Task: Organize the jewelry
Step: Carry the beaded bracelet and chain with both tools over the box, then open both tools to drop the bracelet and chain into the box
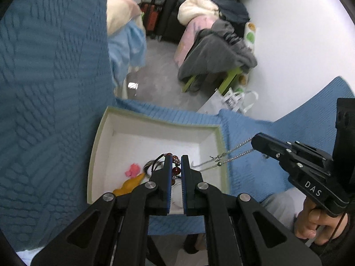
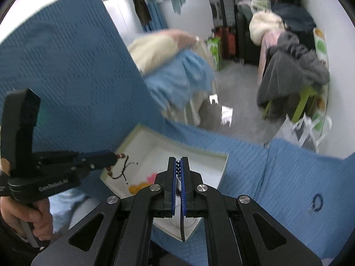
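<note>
Blue quilted bed cover (image 1: 55, 88) carries everything. Nearest, left claw (image 1: 176, 158) is closed on a beaded bracelet (image 1: 175, 169) w/ dark cord, held over the white box (image 1: 155, 141). Right claw (image 2: 178, 159) is closed on a silver chain (image 1: 230, 155), which hangs across the box's right rim. Pink charm (image 1: 132, 169) and yellow piece (image 1: 129, 185) lie inside the box. Blue bead bracelet (image 2: 316, 201) sits on the cover, well apart to the right. Farther back: grey floor, clothes on a green chair (image 1: 230, 77), suitcases.

Left gripper (image 1: 176, 161) and right gripper (image 2: 178, 163) clamped, angled down.
</note>
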`<action>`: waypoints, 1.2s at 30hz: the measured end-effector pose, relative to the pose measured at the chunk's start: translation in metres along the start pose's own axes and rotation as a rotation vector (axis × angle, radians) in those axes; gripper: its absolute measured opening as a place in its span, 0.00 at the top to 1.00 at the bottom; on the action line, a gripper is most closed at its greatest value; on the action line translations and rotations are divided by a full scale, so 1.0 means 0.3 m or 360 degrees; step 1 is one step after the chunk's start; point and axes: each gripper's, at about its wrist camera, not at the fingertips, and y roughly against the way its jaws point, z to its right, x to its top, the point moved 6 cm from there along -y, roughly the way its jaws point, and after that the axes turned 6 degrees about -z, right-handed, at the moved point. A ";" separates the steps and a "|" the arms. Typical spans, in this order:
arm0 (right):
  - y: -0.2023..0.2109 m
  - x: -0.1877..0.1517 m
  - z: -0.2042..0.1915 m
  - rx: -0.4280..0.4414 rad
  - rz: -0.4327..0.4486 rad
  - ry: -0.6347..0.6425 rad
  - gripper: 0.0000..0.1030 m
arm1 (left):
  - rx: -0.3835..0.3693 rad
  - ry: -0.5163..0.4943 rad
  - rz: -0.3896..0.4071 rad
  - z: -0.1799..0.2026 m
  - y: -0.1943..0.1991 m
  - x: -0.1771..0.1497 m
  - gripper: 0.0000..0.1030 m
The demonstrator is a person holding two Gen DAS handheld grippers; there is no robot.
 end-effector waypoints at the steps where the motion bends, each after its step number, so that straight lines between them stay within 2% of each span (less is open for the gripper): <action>1: -0.024 -0.015 0.004 0.0000 -0.0023 -0.0011 0.98 | 0.0023 -0.0008 -0.0011 -0.005 -0.018 -0.010 0.93; 9: -0.191 -0.156 0.024 -0.0030 -0.0227 -0.0025 0.98 | -0.0011 0.0054 -0.0158 -0.031 -0.175 -0.104 0.93; 16: -0.241 -0.230 0.053 -0.0008 -0.0318 -0.0072 0.96 | -0.0009 0.0078 -0.0185 -0.026 -0.177 -0.141 0.93; 18: -0.223 -0.225 0.056 0.0025 -0.0296 -0.0092 0.93 | -0.0011 0.0104 -0.0185 -0.028 -0.169 -0.136 0.91; 20: -0.197 -0.209 0.054 0.0084 -0.0261 -0.0107 0.79 | -0.0025 0.0122 -0.0163 -0.023 -0.147 -0.124 0.72; 21: -0.181 -0.203 0.051 0.0098 -0.0240 -0.0105 0.76 | -0.0009 0.0126 -0.0137 -0.017 -0.126 -0.116 0.52; 22: -0.158 -0.195 0.047 0.0107 -0.0210 -0.0097 0.74 | -0.0001 0.0123 -0.0112 -0.012 -0.113 -0.106 0.42; 28: -0.016 -0.136 0.038 0.0117 -0.0042 -0.0062 0.71 | -0.0052 0.0027 0.0054 0.095 0.020 -0.055 0.42; 36: 0.256 -0.073 0.087 0.0004 0.0244 -0.0034 0.71 | -0.0148 -0.0058 0.0257 0.249 0.165 0.006 0.42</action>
